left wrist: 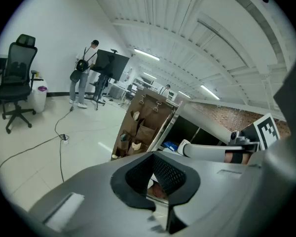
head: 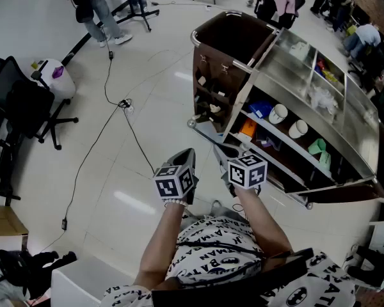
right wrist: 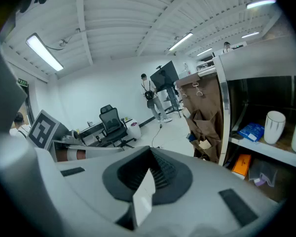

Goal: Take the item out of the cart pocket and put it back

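Note:
A steel cart (head: 288,62) stands ahead, with a brown fabric pocket organizer (head: 209,88) hanging on its near end. Several small items sit in those pockets. The organizer also shows in the left gripper view (left wrist: 140,127) and the right gripper view (right wrist: 204,117). My right gripper (head: 223,151) is held short of the cart, its jaws shut on a flat white item (right wrist: 144,196) that stands edge-on between them. My left gripper (head: 187,155) hovers beside it, away from the pockets. Its jaws (left wrist: 160,179) are shut with nothing in them.
The cart's shelves hold white cups (head: 278,114), a blue pack (head: 261,109) and an orange box (head: 247,128). A black cable (head: 109,126) runs across the floor. A black office chair (head: 22,104) and a white bin (head: 54,75) stand at left. People stand at the back.

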Available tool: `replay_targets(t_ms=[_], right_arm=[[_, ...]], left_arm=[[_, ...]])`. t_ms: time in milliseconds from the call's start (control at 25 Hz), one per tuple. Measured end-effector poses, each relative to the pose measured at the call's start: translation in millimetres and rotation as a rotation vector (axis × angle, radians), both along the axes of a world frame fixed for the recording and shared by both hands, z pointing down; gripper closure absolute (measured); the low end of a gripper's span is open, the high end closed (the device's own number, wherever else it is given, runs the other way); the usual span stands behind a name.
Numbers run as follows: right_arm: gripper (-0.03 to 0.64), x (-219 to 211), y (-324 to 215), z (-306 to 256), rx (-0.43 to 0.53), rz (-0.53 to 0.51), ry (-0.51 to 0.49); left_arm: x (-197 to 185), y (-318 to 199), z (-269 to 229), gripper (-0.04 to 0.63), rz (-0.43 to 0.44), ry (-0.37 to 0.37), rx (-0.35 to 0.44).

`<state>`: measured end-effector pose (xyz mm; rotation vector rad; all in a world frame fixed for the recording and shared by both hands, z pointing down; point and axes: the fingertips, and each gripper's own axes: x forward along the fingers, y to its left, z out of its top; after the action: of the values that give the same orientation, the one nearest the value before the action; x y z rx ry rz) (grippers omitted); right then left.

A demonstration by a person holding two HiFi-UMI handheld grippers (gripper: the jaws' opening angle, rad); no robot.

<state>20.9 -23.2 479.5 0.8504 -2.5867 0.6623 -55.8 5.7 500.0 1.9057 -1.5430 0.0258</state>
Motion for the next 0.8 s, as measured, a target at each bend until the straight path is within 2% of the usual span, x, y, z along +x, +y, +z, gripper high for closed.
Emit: replay_targets(t_ms=[120,240,400,680,800], right_arm=[[0.614,-4,5,7,-0.003,0.01,0.005],[0.614,-3,7,15,-0.001,0.027,0.022],[0.614,4,-8,23,0.004,0.079,0.031],[0.614,23,-61,45,-0.026,0.175,0.025],[0.614,28,-85,64,-0.064,0.199,0.029]], left_arm=[[-6,2,6,0.594,0.02,-0.01,-0.003],[-7,-1,18,0.591,0.066,-0.05,-0.017],[-5,-22,34,0.527,0.134,-0.09,-0.026],[12,-105,71,0.399,0.247,-0.179,-0.033],[16,-143,98,0.391,0.278,-0.217,-0.066]])
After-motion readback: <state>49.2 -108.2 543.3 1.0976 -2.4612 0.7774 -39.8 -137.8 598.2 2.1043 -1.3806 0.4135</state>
